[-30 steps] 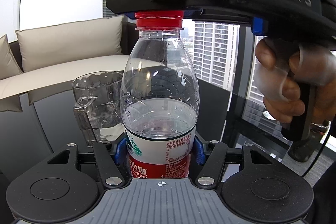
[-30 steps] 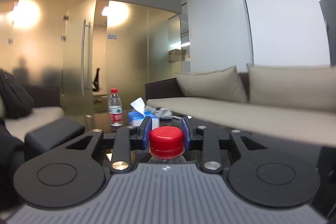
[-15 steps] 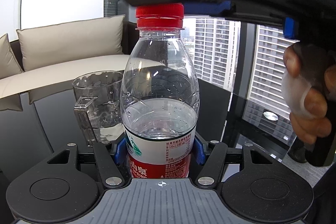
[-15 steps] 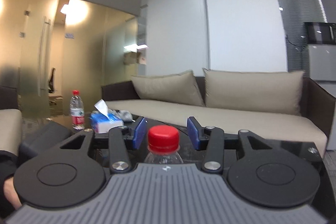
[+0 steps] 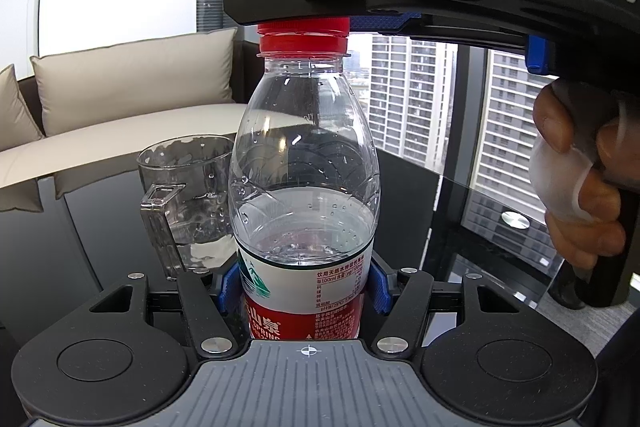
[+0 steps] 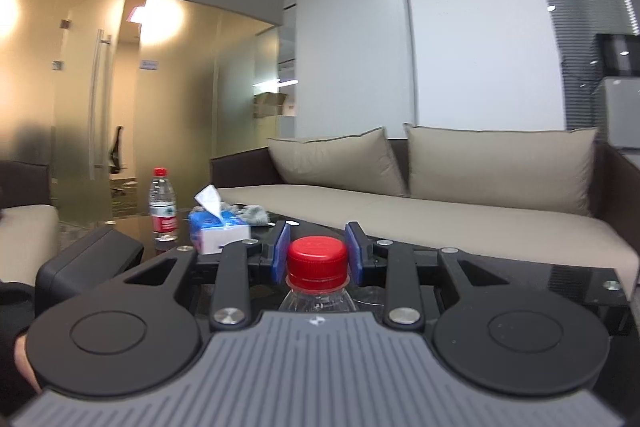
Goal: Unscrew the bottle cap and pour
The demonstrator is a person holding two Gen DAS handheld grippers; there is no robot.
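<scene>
While the clear mug stands on the dark glass surface just left of and beyond the left gripper, holding only a little water at its bottom, the pour itself has hardly begun or not begun at all, as far as I can judge. Between the left gripper's jaws the water bottle stands upright, pinched at its label band, roughly half full, so the holding part of the job is done. At its top the red cap is on the neck, its ring seated against the collar, and I see no gap that would show it loosened. From the right side the right gripper reaches level across the bottle's top, its jaws pressed in on the cap from both sides; in its own view the blue pads sit against the cap's ribbed wall. My reading is that unscrewing is under way: twisting the cap free, lifting it off and tipping the bottle toward the mug are all left.
</scene>
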